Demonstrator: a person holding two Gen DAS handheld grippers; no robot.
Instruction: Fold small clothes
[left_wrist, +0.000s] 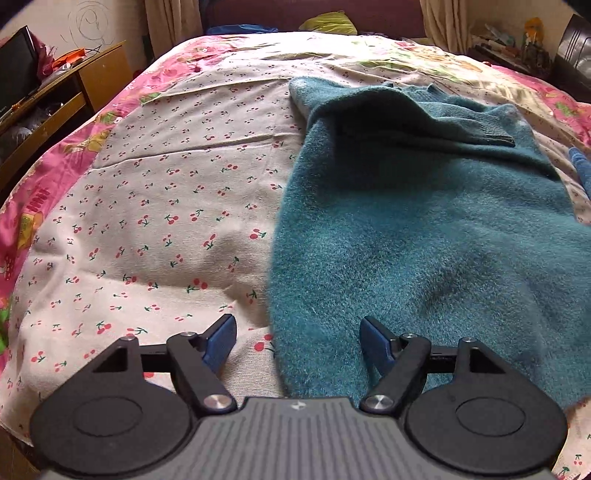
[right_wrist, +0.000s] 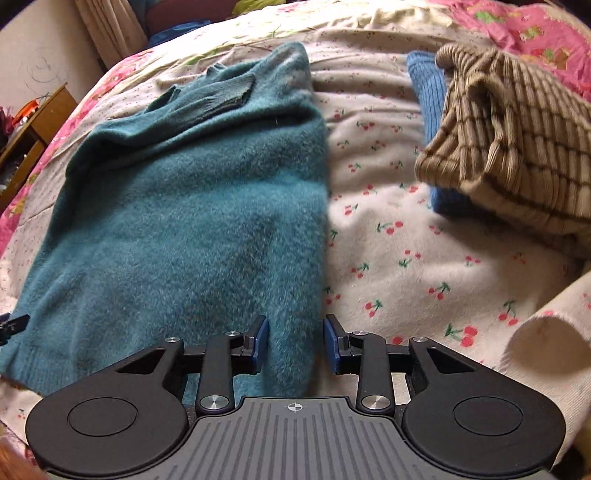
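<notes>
The teal sweater lies flat on the cherry-print bedsheet, already narrowed into a long panel with a sleeve folded across its upper part, ribbed cuff showing. Judging by this, the lengthwise folds are done and the step in hand is gripping the near hem to bring it up toward the collar.

The left gripper is spread wide, straddling the sweater's left near edge with one blue pad over the sheet and the other over the knit, holding nothing. The right gripper is also released, its jaws apart on either side of the right near corner; whether the pads already touch the fabric is hard to tell from this angle.

The next move calls for both grippers to pinch the hem together, taking all layers, and to lift evenly so the thick panel does not slide open.

The sweater is a fuzzy, brushed knit, soft and bulky. To the right sit a folded brown striped ribbed garment resting on a blue ribbed knit. The sheet is thin and slightly wrinkled.
</notes>
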